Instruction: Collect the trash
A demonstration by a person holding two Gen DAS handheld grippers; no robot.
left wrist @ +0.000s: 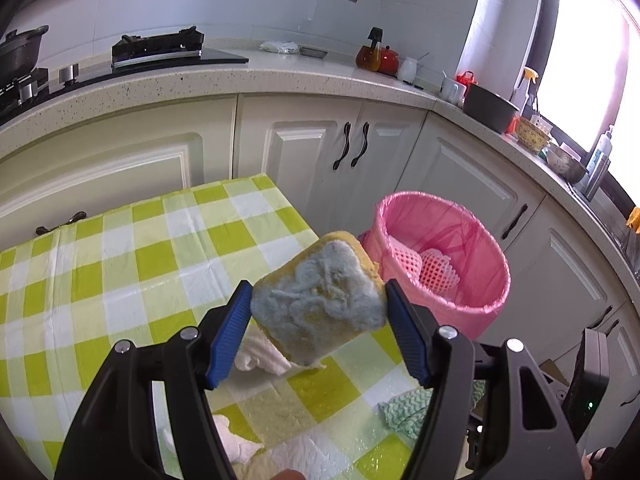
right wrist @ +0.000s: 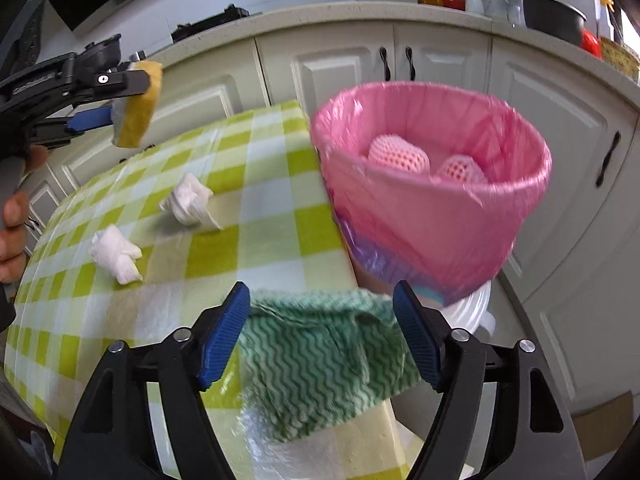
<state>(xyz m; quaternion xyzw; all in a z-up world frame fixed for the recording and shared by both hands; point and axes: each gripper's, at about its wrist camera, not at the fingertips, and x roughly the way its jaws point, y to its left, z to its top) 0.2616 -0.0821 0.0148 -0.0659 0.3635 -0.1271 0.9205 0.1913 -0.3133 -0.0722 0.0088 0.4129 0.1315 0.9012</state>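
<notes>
My left gripper [left wrist: 318,312] is shut on a yellow sponge [left wrist: 320,300] with a grey-blue scouring face, held in the air above the table's right edge. In the right wrist view that left gripper [right wrist: 116,96] and its sponge [right wrist: 138,120] hang at the upper left. My right gripper [right wrist: 320,336] stands open over a green wavy-patterned cloth [right wrist: 320,368] that lies on the table's corner; the pads do not press it. Two crumpled white tissues [right wrist: 190,200] [right wrist: 116,254] lie on the table. A pink-lined bin [right wrist: 432,200] stands beside the table and holds pink foam nets [right wrist: 400,156].
The table [right wrist: 224,248] has a green-and-white checked cover. White cabinets [left wrist: 312,152] and a speckled counter [left wrist: 240,80] with a stove, bottles and bowls run behind. A person's hand [right wrist: 12,232] is at the left edge. A black device [left wrist: 588,380] stands on the floor at the right.
</notes>
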